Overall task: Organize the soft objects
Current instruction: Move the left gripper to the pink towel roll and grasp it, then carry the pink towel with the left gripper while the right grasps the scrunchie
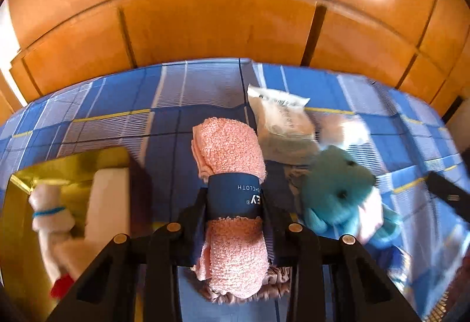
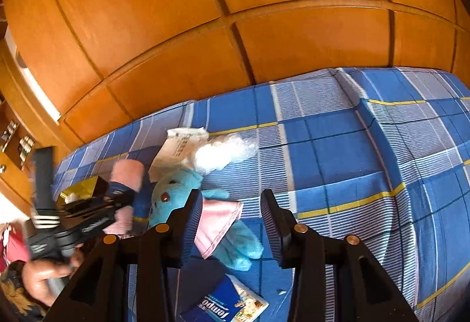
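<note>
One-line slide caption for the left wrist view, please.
Left gripper clamps banded pink washcloth above plaid bedspread, gold box on one side, teal plush on the other.

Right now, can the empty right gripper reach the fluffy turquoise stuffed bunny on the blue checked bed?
Probably yes. The right gripper is open and holds nothing, and the fluffy turquoise stuffed bunny lies just ahead, beside its left finger. Nothing covers the bunny, though the left gripper, shut on the pink rolled washcloth, works close by.
</note>
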The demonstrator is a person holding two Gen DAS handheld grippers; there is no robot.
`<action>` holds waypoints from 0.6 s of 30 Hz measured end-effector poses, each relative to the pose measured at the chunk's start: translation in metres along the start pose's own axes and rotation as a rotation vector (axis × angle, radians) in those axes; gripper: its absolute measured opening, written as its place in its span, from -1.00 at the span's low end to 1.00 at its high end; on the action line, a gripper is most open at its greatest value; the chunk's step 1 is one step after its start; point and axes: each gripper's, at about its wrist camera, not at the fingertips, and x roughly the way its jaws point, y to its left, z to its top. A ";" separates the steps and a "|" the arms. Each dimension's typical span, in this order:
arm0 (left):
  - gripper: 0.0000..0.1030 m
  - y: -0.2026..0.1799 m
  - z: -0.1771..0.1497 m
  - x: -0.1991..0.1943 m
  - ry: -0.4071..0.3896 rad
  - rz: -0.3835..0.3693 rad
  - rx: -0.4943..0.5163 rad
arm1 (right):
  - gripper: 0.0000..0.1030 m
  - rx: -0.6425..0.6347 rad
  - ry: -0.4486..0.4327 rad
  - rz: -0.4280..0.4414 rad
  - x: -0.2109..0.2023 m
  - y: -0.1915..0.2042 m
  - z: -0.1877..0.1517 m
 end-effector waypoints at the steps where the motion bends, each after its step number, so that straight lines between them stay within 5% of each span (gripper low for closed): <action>1: -0.35 0.002 -0.003 -0.006 -0.005 -0.005 0.001 | -0.20 -0.008 0.007 0.007 0.001 0.002 -0.001; 13: -0.35 0.059 -0.063 -0.093 -0.087 -0.059 -0.098 | -0.17 -0.343 0.185 0.226 0.028 0.081 -0.045; 18: -0.35 0.077 -0.088 -0.110 -0.090 -0.061 -0.123 | 0.28 -0.570 0.276 0.212 0.045 0.128 -0.067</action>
